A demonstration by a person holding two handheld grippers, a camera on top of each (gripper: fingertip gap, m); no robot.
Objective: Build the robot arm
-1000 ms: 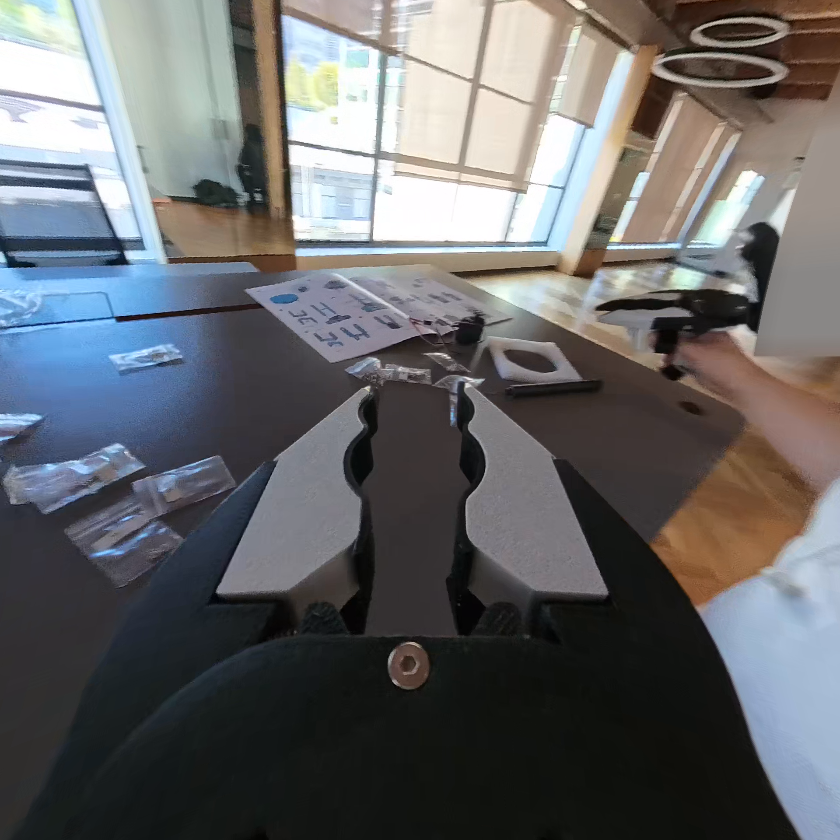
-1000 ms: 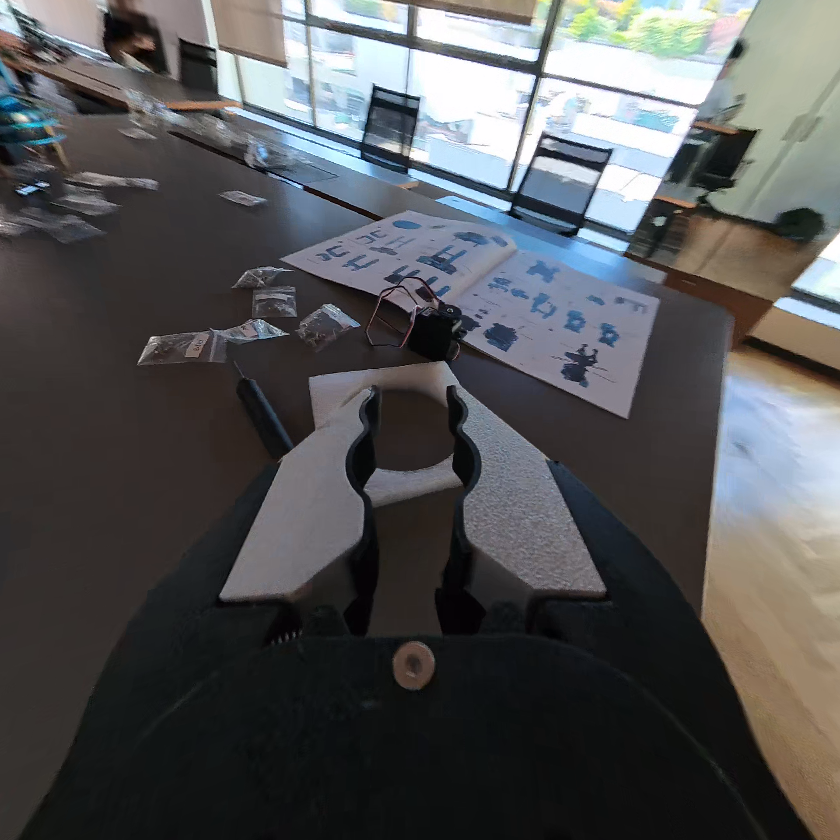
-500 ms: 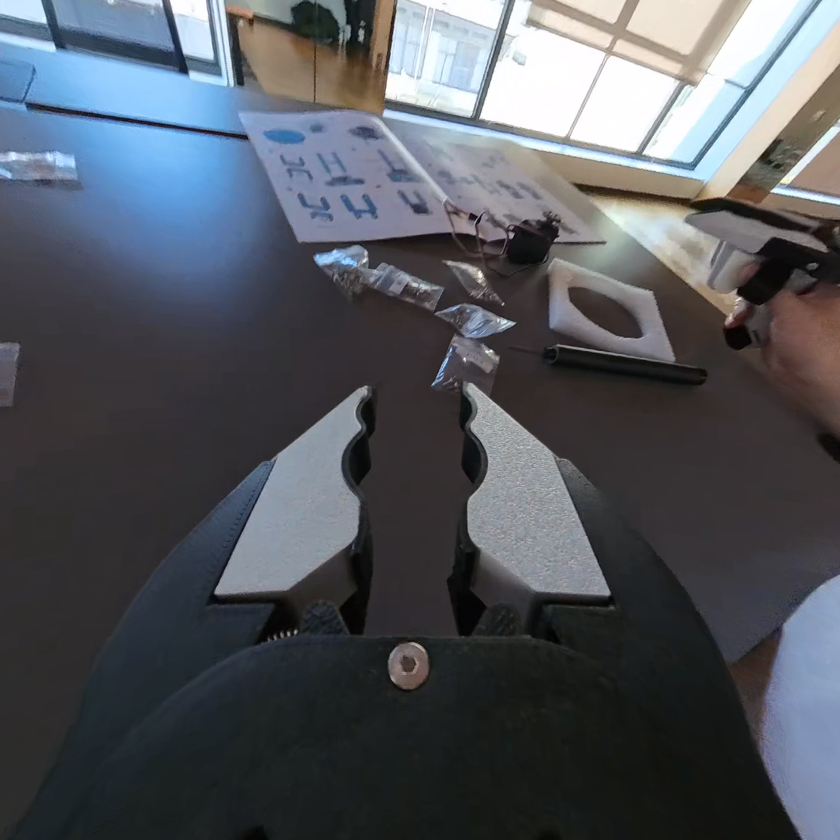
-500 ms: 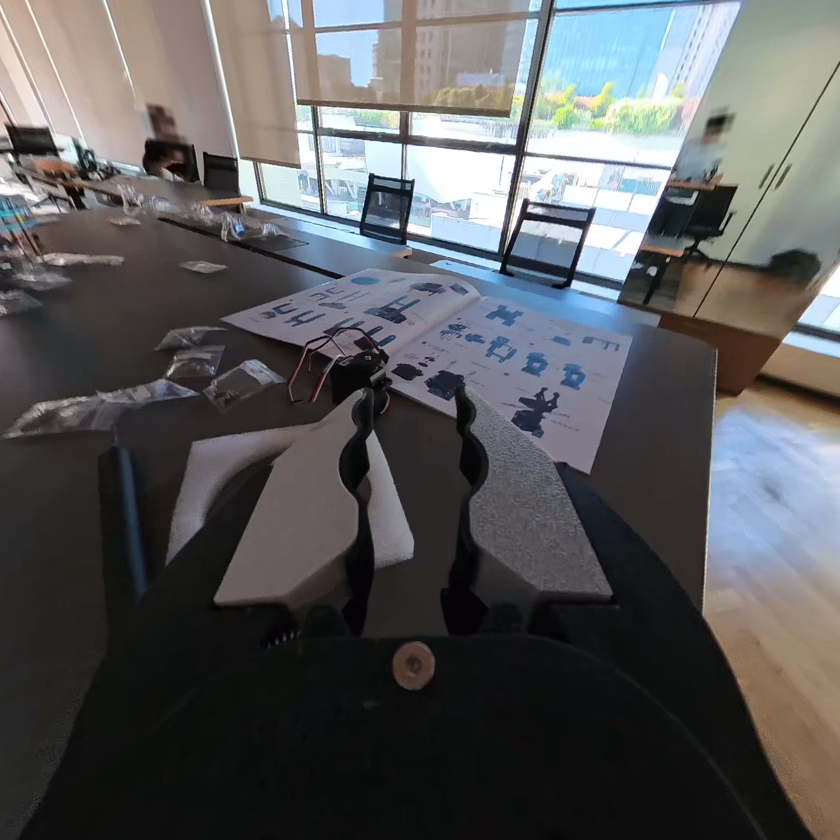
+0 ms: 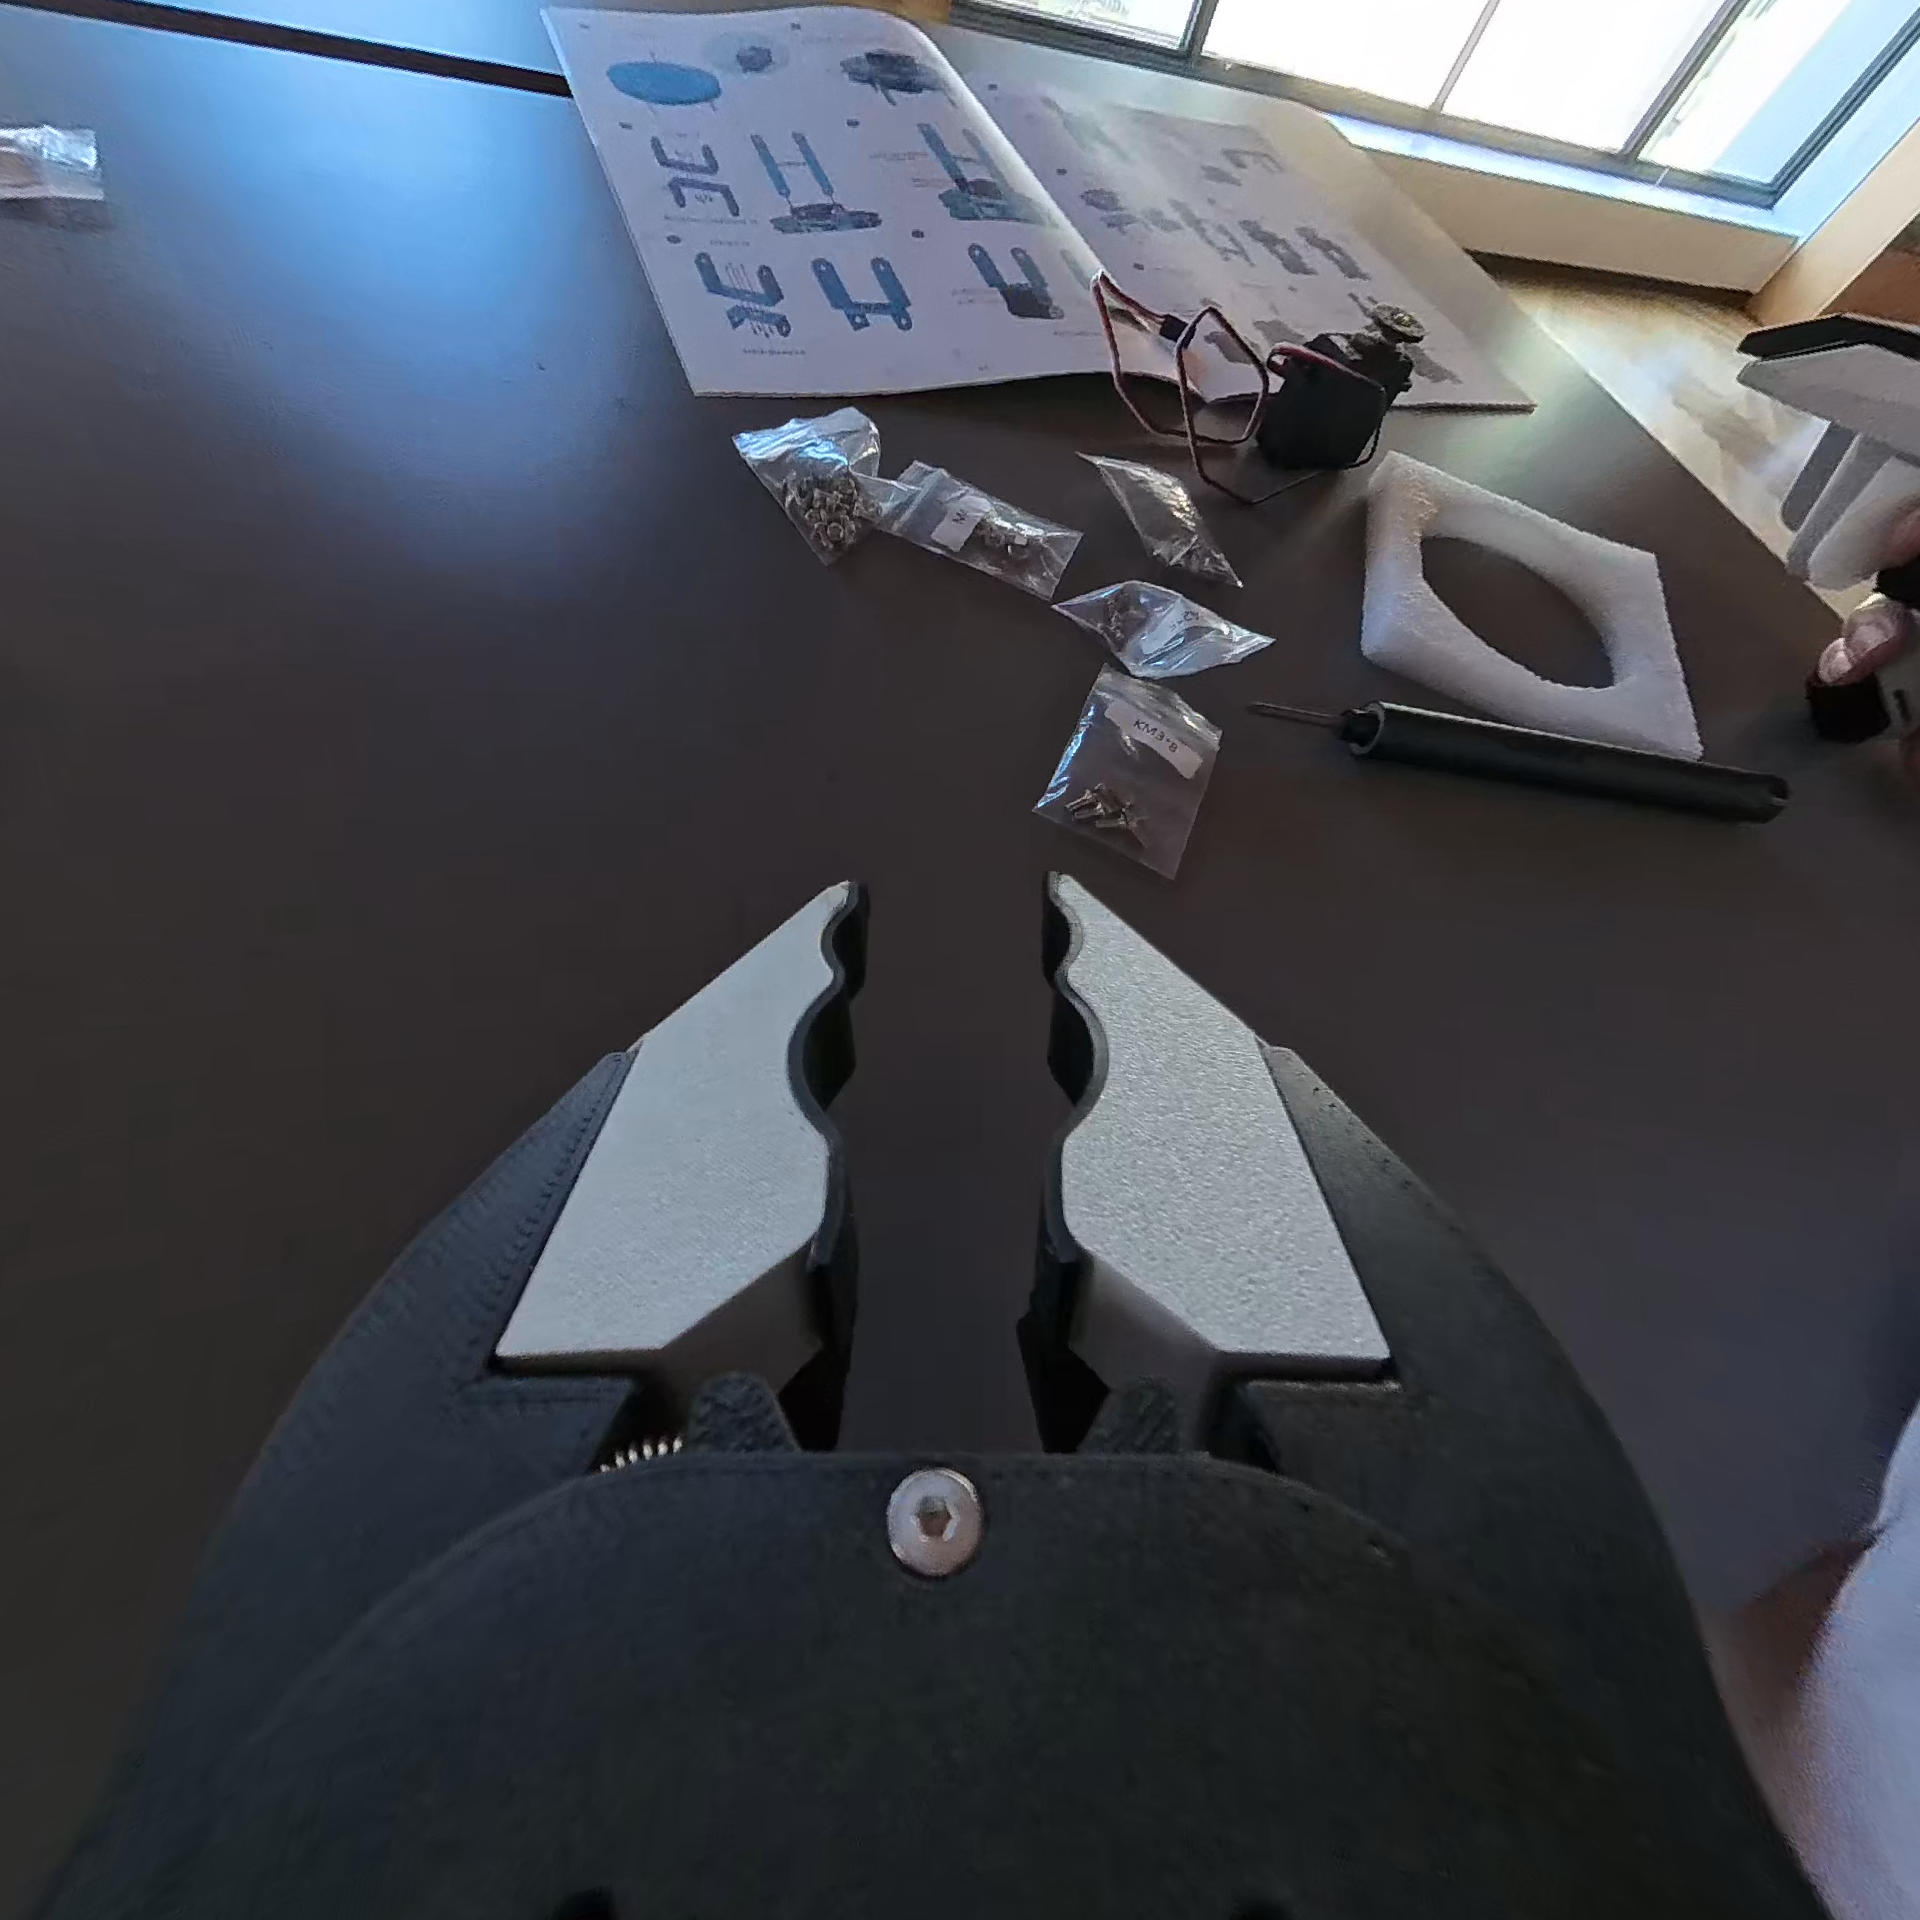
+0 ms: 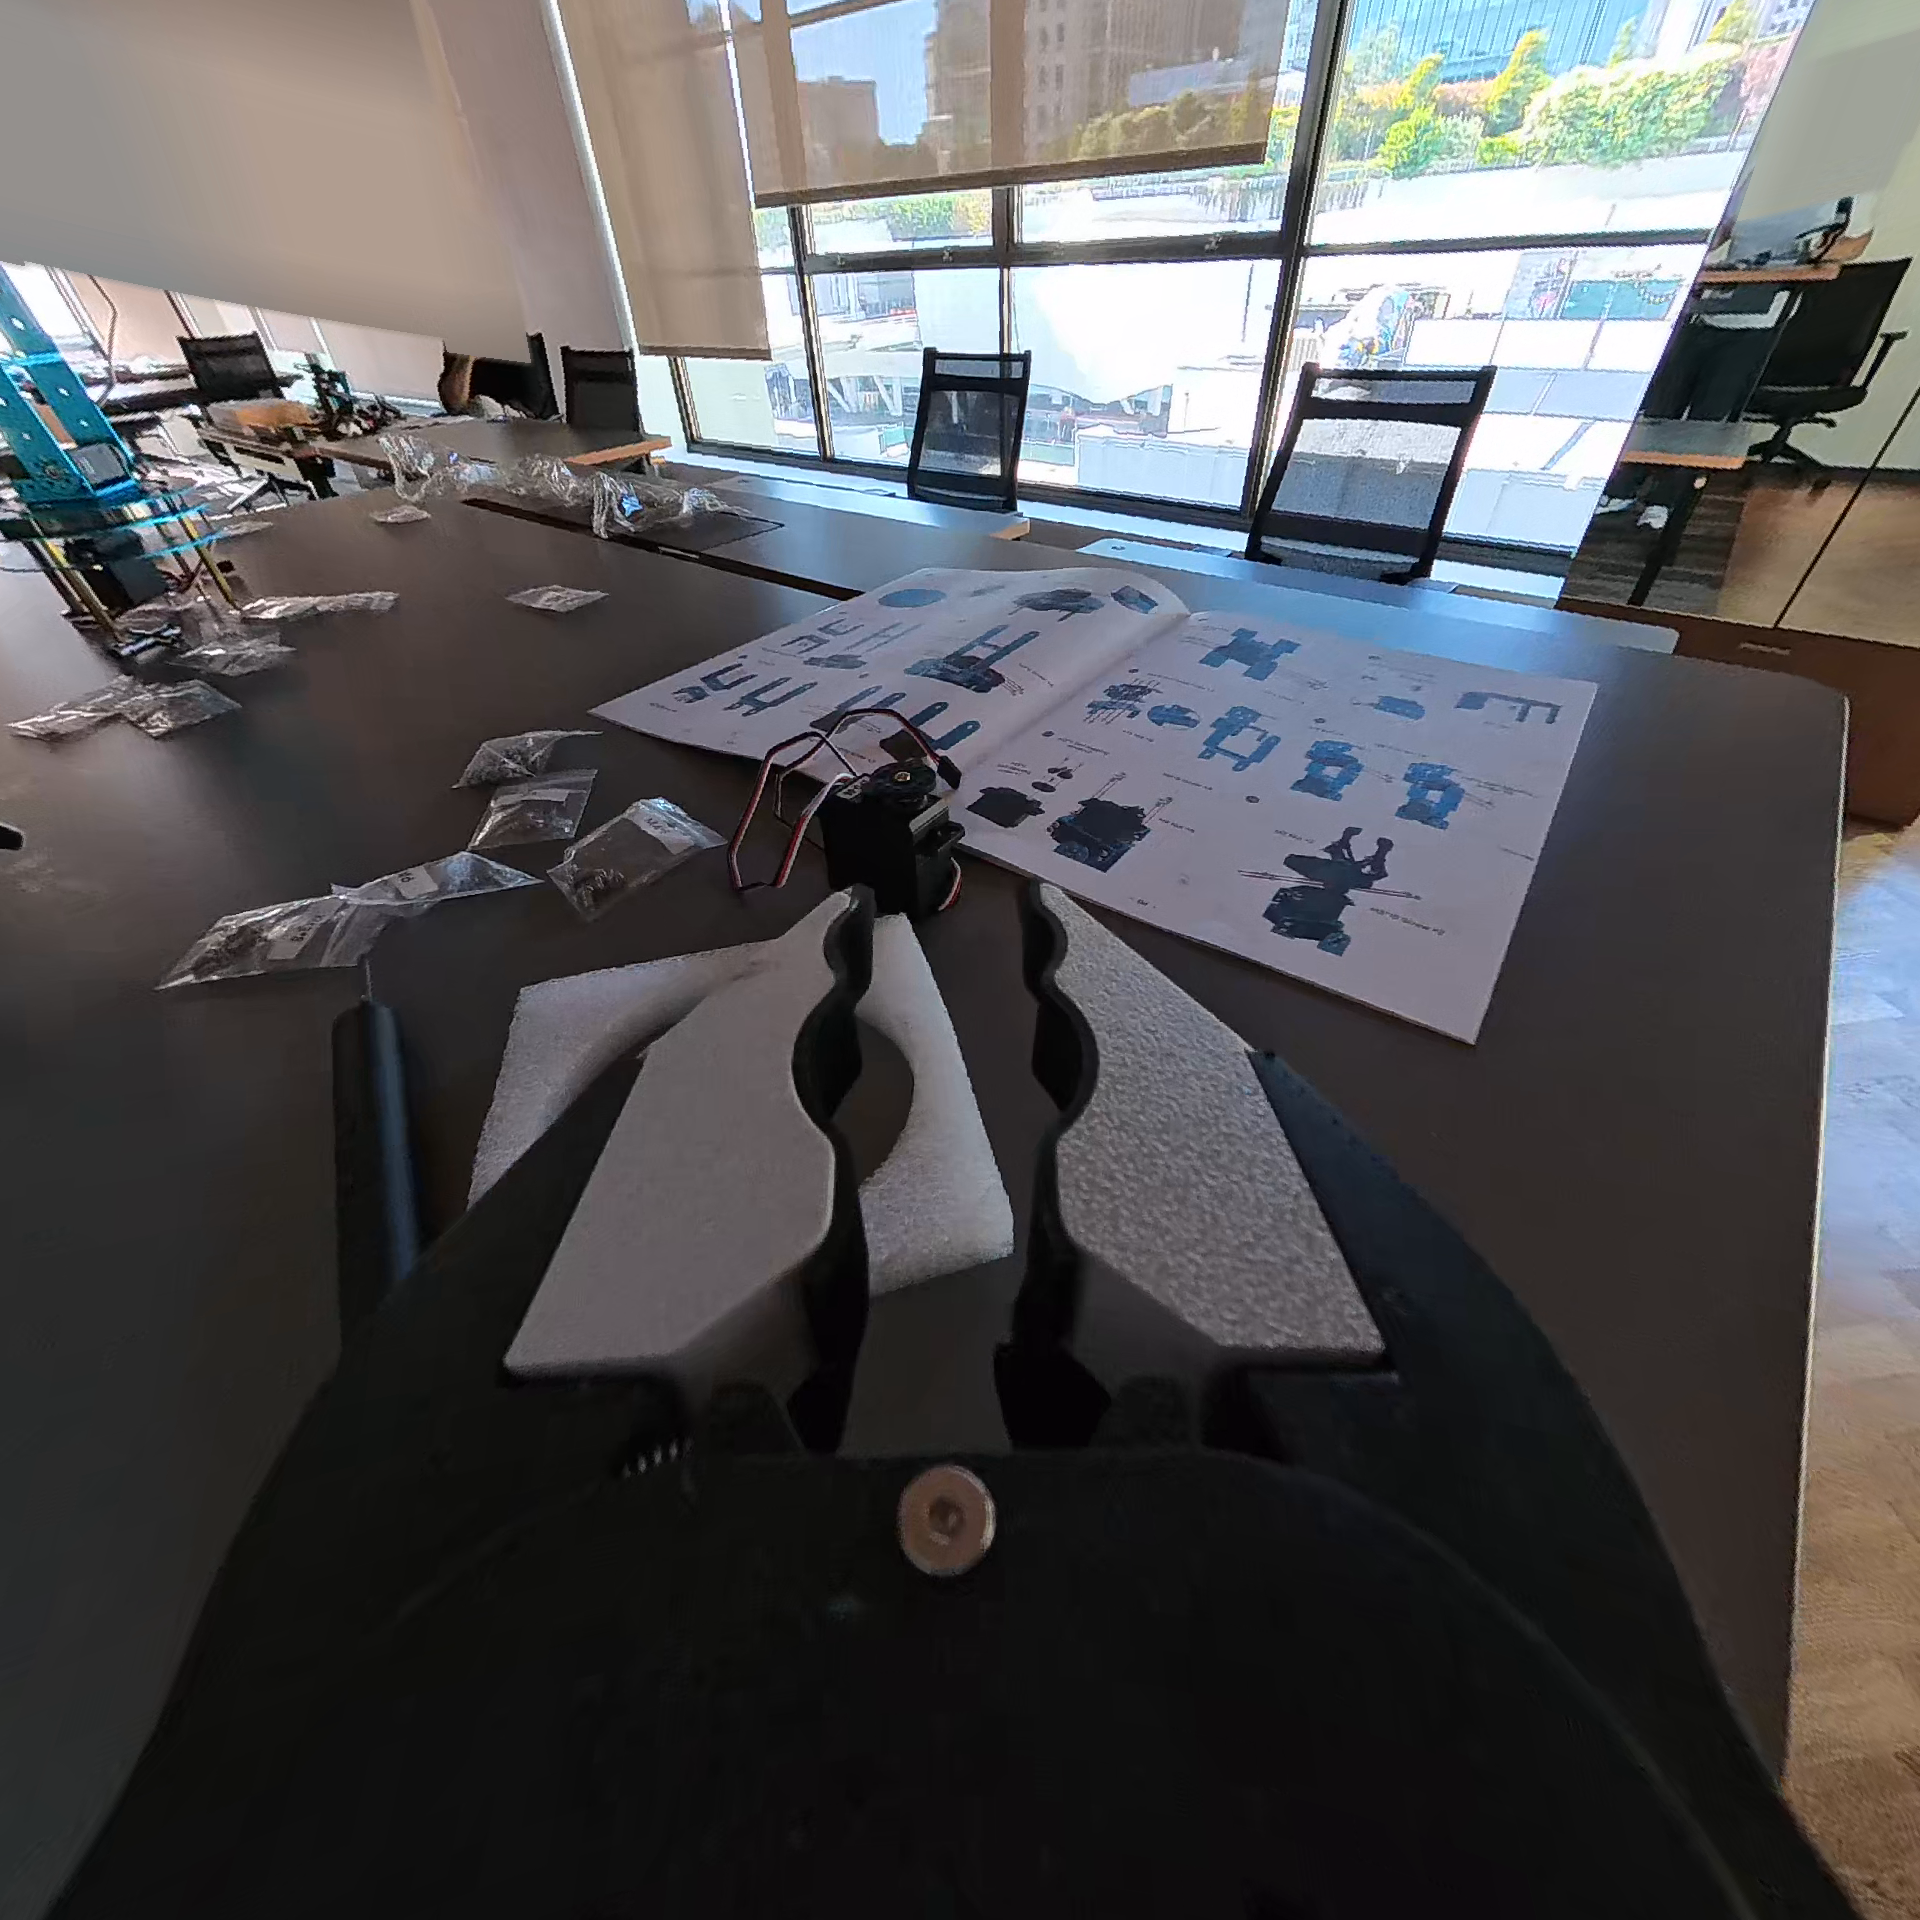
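Note:
My left gripper (image 5: 951,891) is open and empty, low over the dark table (image 5: 416,623). Just ahead to its right lies a small clear bag of screws (image 5: 1127,774), with several more bags (image 5: 966,520) beyond. My right gripper (image 6: 940,904) is open and empty above a white foam frame (image 6: 935,1174). A black servo with looped wires (image 6: 894,836) stands right beyond its fingertips; it also shows in the left wrist view (image 5: 1325,400). A black screwdriver (image 6: 374,1122) lies left of the foam, also seen in the left wrist view (image 5: 1558,764).
An open instruction booklet (image 6: 1195,748) lies behind the servo. More clear bags (image 6: 156,707) and a blue metal frame (image 6: 62,457) are at the far left. The table's edge (image 6: 1818,1039) runs on the right above wood floor. Chairs (image 6: 1361,468) stand by the windows. About 35 cm separates my left fingertips from my right. My right gripper's tips are some 15 cm from the black screwdriver (image 6: 374,1122). Look for it in the left wrist view (image 5: 1504,730) too.
My left gripper has tilted down and moved in toward the screw bags. My right gripper has risen and drawn back a little; the servo now sits just past its tips. Both stay open.

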